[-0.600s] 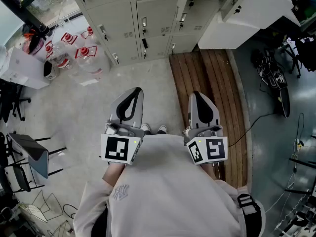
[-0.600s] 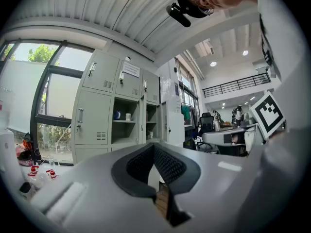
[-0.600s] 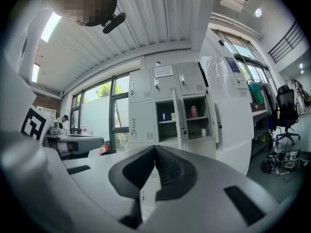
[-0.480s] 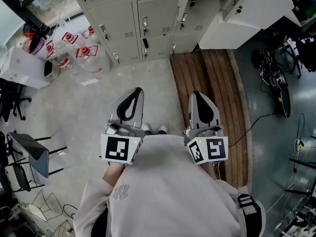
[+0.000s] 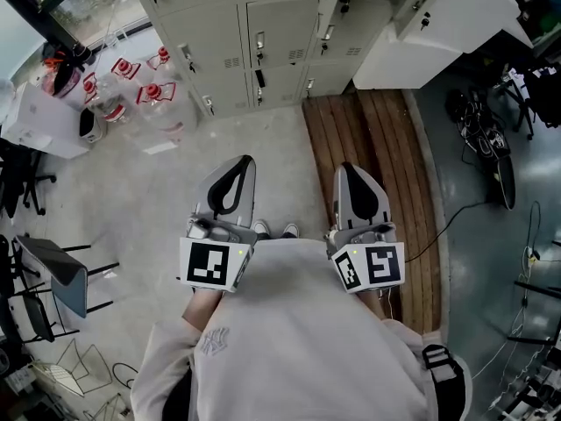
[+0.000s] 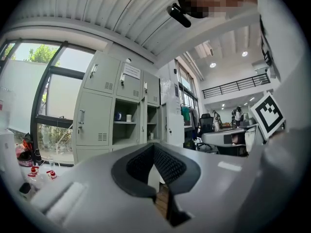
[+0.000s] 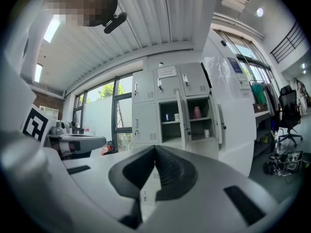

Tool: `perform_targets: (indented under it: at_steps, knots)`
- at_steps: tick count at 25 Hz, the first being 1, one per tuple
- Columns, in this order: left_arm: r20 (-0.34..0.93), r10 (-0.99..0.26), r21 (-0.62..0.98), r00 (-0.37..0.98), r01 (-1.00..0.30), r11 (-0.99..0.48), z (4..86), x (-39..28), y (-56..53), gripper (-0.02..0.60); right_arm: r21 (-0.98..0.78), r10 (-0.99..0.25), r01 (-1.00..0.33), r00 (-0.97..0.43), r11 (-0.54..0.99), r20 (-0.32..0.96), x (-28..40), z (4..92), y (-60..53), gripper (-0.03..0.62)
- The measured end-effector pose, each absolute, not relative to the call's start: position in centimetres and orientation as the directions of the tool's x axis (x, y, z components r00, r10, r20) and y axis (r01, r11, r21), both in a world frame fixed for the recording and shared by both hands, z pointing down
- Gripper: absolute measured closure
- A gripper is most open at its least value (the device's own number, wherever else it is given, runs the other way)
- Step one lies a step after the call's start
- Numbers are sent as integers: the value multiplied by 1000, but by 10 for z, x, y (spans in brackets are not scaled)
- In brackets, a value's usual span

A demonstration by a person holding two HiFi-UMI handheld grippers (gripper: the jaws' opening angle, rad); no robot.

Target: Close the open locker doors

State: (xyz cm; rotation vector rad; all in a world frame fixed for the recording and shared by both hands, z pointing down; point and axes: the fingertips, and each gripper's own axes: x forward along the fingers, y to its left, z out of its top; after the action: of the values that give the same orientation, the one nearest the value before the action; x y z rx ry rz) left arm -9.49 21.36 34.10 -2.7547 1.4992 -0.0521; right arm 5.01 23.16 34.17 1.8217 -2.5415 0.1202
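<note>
Locker doors still stand open, unchanged.

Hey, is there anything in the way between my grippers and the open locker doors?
Nothing visible does. The left gripper and right gripper are shut and empty. Only bare floor and wooden planks lie between them and the open doors. The water bottles stand off to the left.

The lockers are set along the top of the frame, with water bottles grouped at upper left beside them. A wooden platform is laid below them, and a bicycle is parked at far right.
</note>
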Motion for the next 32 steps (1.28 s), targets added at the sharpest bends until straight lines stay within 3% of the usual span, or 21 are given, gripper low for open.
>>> perform_targets:
  at_steps: [10,17,32]
  knots:
    - [39,-839,-26,543,-838,-544,348,-117,217,574,-115,-934,-928,-358,354,9,27,345,229,583]
    - [42,-840,-23,541,-840,-542,350,-127,208,575,-150,-934,-929,-351,339,60,19,362,223,583]
    - [57,-882,-17,468,-883,-470,354,-70,90,574,-184,-918,-909,-390,373,66,95,367,92,583]
